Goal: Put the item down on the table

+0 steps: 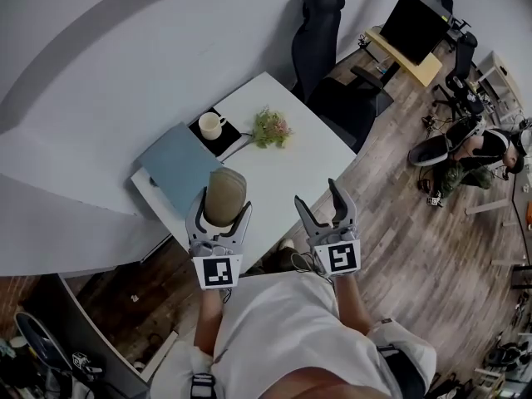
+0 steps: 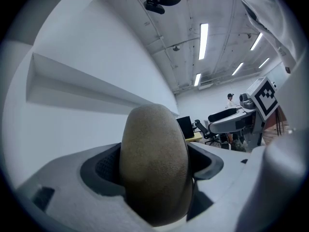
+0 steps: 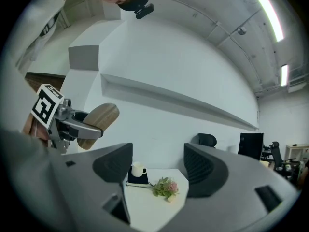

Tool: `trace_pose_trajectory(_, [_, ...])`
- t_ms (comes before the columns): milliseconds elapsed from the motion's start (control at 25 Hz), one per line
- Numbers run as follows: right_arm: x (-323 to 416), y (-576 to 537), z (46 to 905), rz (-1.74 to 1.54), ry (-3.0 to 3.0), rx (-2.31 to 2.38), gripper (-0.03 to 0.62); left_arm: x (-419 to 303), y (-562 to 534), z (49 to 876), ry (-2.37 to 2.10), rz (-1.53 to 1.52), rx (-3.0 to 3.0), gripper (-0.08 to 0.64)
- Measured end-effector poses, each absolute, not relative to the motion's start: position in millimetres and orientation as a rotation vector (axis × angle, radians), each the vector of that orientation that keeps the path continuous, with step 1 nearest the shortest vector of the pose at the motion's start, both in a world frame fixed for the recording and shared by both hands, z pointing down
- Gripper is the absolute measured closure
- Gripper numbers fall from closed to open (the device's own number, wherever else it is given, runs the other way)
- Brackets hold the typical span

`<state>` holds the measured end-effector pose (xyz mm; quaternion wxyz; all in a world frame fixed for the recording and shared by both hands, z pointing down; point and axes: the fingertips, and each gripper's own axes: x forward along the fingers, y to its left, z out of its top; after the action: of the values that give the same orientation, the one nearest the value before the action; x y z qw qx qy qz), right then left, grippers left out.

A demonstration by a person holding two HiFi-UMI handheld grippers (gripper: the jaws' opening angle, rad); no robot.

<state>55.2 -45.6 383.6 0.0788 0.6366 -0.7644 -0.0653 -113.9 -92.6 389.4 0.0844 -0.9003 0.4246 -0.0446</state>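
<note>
Head view looks steeply down on a person in a white shirt who holds both grippers out level over the near side of a white table (image 1: 291, 169). The left gripper (image 1: 223, 202) is clenched on a brown oval item (image 1: 226, 191), whose rounded end sticks out past the jaw tips. The item is up in the air, off the table. From above it shows over the table's near edge, just beside a blue mat (image 1: 179, 169) that lies at the table's left corner.

In the left gripper view, both dark pads press against the sides of the item (image 2: 154, 163), which stands upright between them and fills the gap of the left gripper (image 2: 154, 166).

The right gripper (image 1: 317, 194) is beside the left one, not touching it. In the right gripper view the jaws of the right gripper (image 3: 159, 170) stand apart with nothing between them. Through the gap the table (image 3: 149, 204) shows ahead and lower down. The left gripper and the item (image 3: 99, 120) show at that view's left edge.

On the table a pale cup (image 1: 210, 125) stands on a black book (image 1: 226, 142) by the edge next to the wall. A small bunch of flowers (image 1: 272, 128) lies just beside the book, toward the middle of the table. A black office chair (image 1: 320, 32) stands past the table's far corner. Beyond the chair is a yellow desk (image 1: 416, 61) with a black monitor (image 1: 413, 23).
</note>
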Motion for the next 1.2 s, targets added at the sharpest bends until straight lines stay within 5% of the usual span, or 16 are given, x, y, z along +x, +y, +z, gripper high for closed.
trace_pose_trajectory(1200, [127.4,-200.9,408.7,-0.125,-2.508,1.628,0.262,-44.1,-216.7,413.8,1.577,-0.255,-2.555,0.158])
